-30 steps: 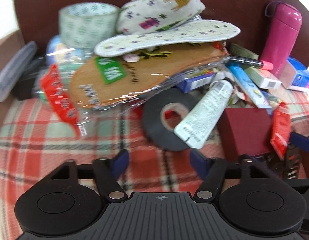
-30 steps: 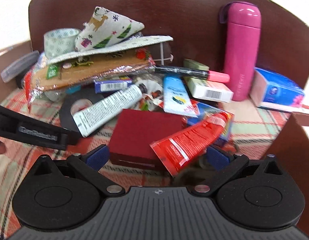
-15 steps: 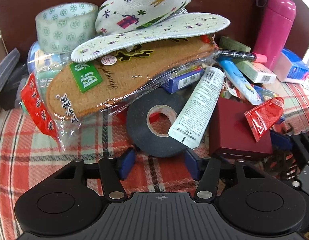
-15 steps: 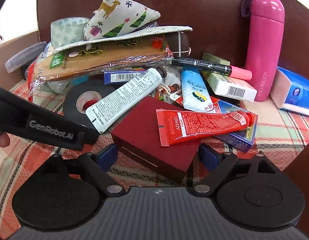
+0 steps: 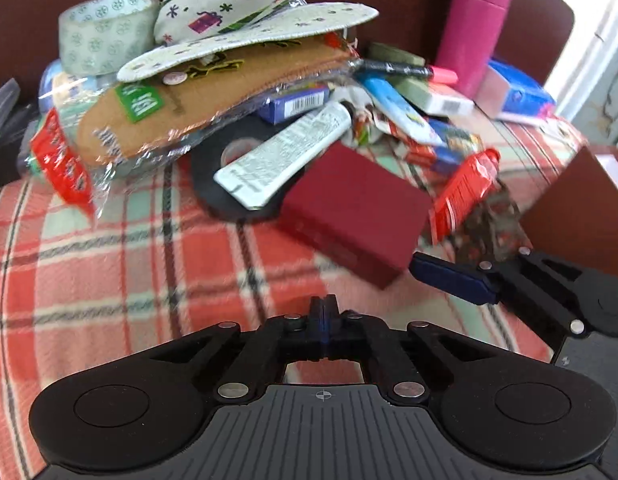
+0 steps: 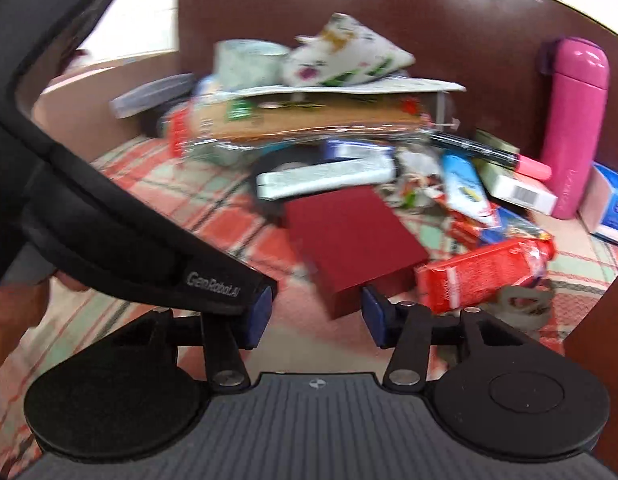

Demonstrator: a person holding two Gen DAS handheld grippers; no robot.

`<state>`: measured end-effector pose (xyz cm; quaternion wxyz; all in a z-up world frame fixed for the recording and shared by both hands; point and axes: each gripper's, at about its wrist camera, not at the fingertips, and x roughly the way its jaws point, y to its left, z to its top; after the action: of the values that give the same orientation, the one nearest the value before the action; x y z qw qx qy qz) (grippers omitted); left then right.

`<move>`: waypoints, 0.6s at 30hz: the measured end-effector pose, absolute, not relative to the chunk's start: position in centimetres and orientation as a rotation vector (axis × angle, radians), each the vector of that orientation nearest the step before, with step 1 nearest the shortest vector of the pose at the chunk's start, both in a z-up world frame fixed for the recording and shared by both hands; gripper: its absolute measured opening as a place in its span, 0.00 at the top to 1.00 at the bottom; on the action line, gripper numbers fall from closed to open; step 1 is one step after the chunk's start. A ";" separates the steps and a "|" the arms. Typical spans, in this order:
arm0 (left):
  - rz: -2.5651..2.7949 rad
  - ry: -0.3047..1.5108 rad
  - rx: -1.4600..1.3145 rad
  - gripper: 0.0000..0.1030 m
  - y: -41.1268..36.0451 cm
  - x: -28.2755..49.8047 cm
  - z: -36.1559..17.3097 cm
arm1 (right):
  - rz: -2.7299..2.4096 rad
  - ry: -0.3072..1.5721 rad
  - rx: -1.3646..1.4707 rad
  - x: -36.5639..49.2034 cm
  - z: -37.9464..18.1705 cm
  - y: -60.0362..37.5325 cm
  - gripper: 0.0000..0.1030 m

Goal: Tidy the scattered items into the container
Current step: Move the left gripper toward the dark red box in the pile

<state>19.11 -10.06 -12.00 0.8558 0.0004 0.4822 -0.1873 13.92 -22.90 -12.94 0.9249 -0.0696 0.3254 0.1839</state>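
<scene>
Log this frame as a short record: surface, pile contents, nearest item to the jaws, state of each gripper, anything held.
surface: red and green plaid cloth with a dark brown wall behind
pile: brown cork insole in clear wrap, black tape roll, white squeeze tube, red squeeze tube, pink flask
nearest item: dark red rectangular box, just ahead of the right jaws
left gripper: jaws shut, empty
right gripper: jaws open, empty
held: nothing
</scene>
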 end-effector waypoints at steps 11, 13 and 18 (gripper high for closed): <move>-0.335 0.978 -0.076 0.43 -9.7 22.4 -10.7 | 0.324 0.575 -0.239 17.2 -12.3 -24.6 0.17; -0.321 0.999 -0.090 0.43 -9.8 23.3 -11.3 | 0.345 0.595 -0.238 18.3 -12.7 -24.6 0.19; -0.317 1.022 -0.206 0.39 -7.9 24.1 -11.9 | 0.372 0.610 -0.283 19.0 -14.1 -23.8 0.17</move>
<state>24.05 -7.94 -11.91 0.8553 -0.0982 0.4859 -0.1507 18.97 -23.84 -14.11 0.9270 -0.1383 0.2976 0.1816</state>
